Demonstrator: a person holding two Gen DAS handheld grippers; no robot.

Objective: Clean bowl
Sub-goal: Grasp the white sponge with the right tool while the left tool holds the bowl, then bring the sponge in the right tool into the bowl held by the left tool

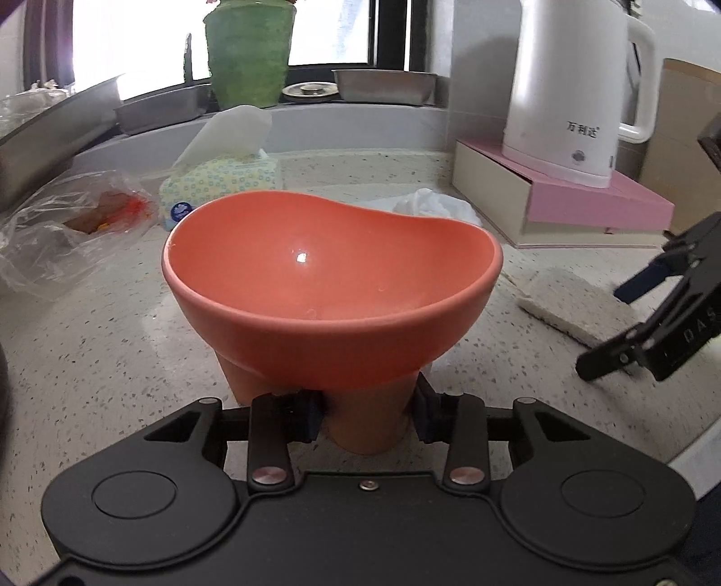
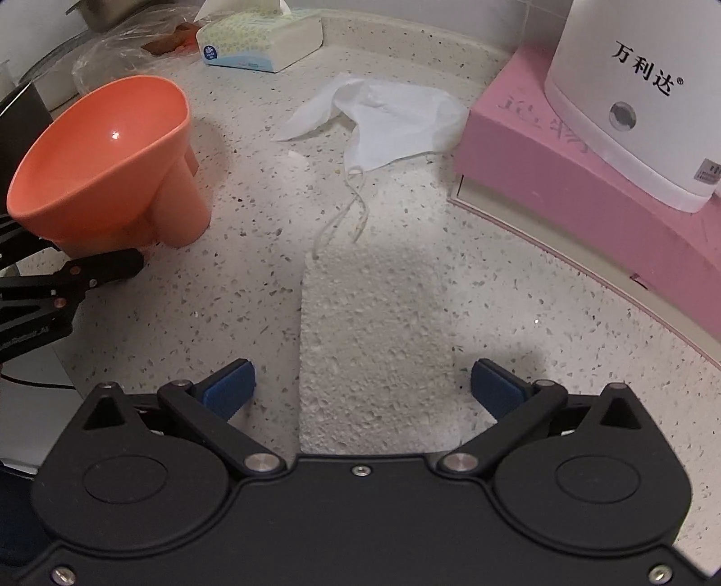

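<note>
1. Orange bowl (image 1: pixel 333 270) upright on the speckled counter (image 1: pixel 112 360), dead centre of the left wrist view; in the right wrist view, at 10 o'clock.
2. Left gripper (image 1: pixel 367 417) at 6 o'clock below the bowl, blue pads (image 1: pixel 311 417) pressed against both sides of the bowl's cylindrical foot; jaws clamped on that foot.
3. Inside of the bowl glossy, one bright highlight near the middle, a few tiny specks near the rim.
4. Right gripper (image 2: pixel 362 385) pointed steeply down at a pale sponge (image 2: pixel 378 351), seen at 3 o'clock in the left wrist view.
5. Jaws of the right gripper wide apart, one blue pad (image 2: pixel 230 387) on each side of the sponge's near end, neither touching it; sponge flat on the counter between them.
6. Crumpled white tissue (image 2: pixel 387 121) at 12 o'clock beyond the sponge, thin strings trailing down toward the sponge's far edge.
7. Tissue pack (image 2: pixel 261 40) at 11 o'clock in the right wrist view, near the back edge of the counter.
8. White kettle (image 2: pixel 640 90) at 2 o'clock, standing on a pink box (image 2: pixel 563 189).
9. Clear plastic bag (image 1: pixel 67 234) at 9 o'clock in the left wrist view, beside the tissue pack.
10. Green vase (image 1: pixel 250 54) and steel trays (image 1: pixel 383 83) at 12 o'clock along the window ledge.
</note>
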